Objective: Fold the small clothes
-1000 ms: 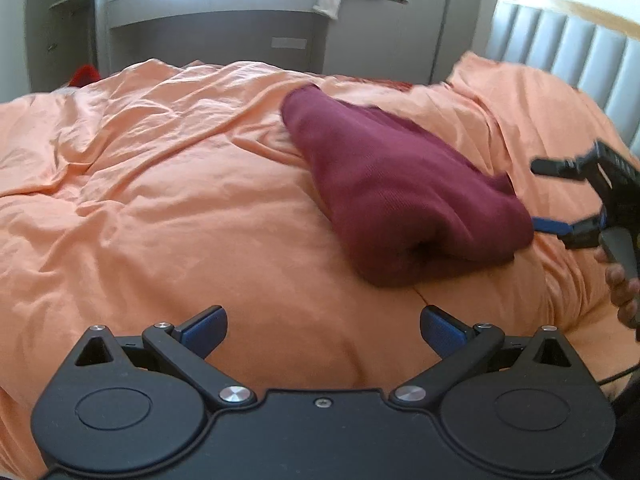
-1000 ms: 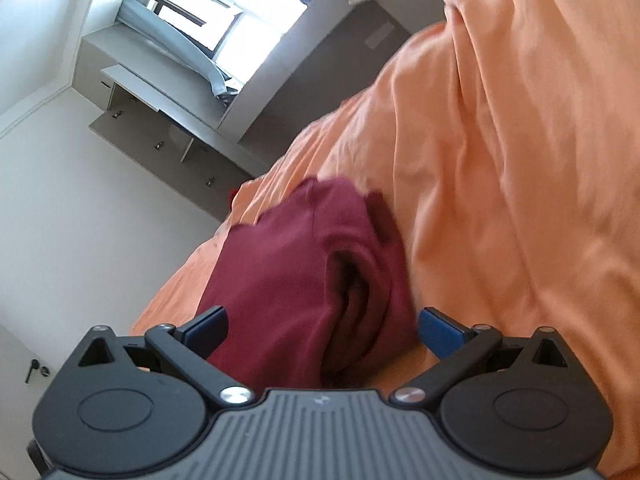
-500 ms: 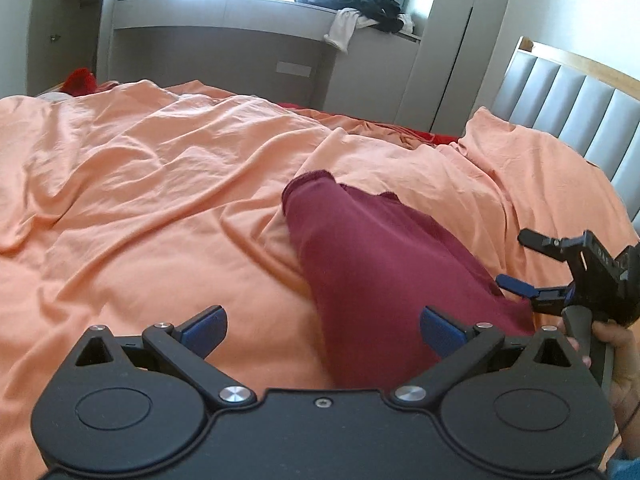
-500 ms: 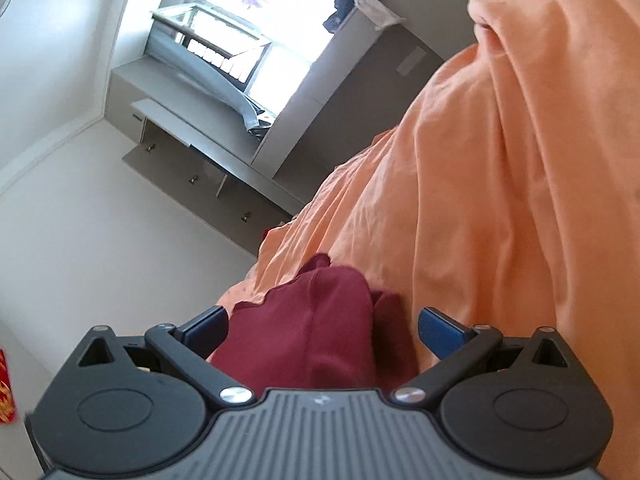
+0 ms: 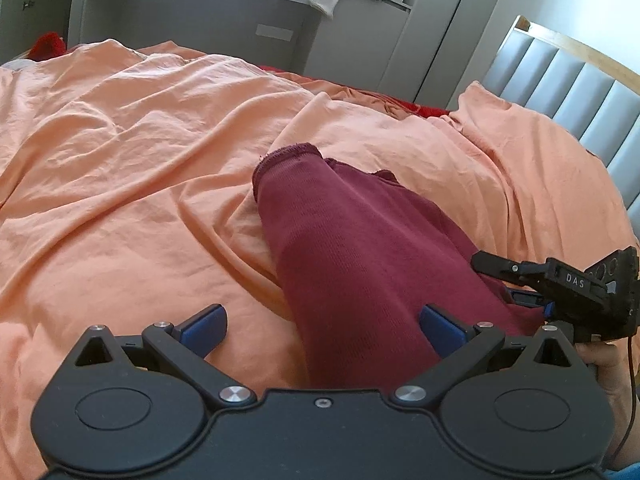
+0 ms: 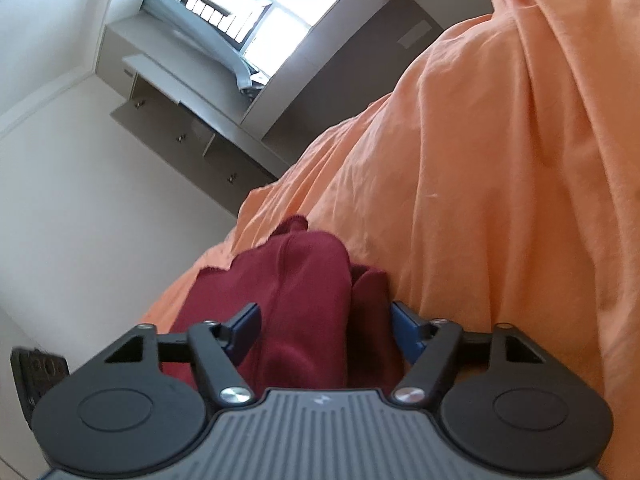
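Carefully Gripping the Near End of the Garment

Firstly, the maroon garment [image 5: 360,248] lay lengthwise on the orange bed cover [image 5: 120,168]. The right claw [image 6: 324,332] had just been narrowing around its bunched near end, pads not yet pressing. The left claw [image 5: 320,324] stood wide, empty. A grip should gather every layer before lifting.

A dark red garment [image 5: 372,256] of ribbed knit cloth, matt, lies on a wrinkled orange cotton-like duvet [image 5: 132,168]. At far right, a padded grey headboard [image 5: 568,76] with a wood frame. Near, matt black plastic gripper arms with shiny metal rivets [image 5: 236,394].
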`<state>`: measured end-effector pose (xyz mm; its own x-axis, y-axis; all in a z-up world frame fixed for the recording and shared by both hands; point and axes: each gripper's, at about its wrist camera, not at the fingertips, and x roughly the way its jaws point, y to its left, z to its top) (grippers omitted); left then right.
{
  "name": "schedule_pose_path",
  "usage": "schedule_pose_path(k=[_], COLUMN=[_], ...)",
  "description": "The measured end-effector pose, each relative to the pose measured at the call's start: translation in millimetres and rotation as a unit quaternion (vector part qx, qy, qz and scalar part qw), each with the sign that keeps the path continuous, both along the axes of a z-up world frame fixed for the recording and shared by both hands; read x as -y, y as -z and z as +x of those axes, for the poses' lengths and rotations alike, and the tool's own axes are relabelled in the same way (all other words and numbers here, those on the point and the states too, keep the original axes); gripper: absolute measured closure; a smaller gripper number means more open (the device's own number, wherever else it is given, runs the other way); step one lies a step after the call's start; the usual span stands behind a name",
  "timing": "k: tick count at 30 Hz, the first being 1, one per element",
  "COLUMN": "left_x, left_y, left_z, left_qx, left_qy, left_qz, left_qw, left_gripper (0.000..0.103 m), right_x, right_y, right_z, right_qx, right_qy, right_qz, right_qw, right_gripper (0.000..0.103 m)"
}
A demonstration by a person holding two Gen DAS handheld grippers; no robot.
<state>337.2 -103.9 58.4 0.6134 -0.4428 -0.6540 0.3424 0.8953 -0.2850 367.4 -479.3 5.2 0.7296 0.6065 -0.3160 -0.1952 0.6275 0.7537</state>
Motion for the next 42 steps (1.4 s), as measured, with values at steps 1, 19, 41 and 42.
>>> schedule_pose_path(k=[1,19,41,42], left_x=[1,3,70,71], left_y=[1,6,-34,-38], left_z=[1,2,-56,-60], left_qx=[0.0,0.002,0.146,0.154], left_qy=[0.0,0.007,0.042,0.044], left_qz=[-0.001,0.004,0.166,0.166], left_qw=[1.0,1.0,0.9745,0.973], left_gripper=[0.0,0.0,0.08,0.08], right_x=[-1,-4,-35,-36], right_y=[0,1,-42,-47], right_z=[-1,-10,-85,-91], right_qx=[0.0,0.0,0.126,0.136], right_qy=[-0.001,0.006,0.059,0.061], right_qz=[-0.002,-0.004,-0.085,-0.085], right_qw=[1.0,1.0,0.987,0.985], right_gripper=[0.032,0.048,0.088,0.088])
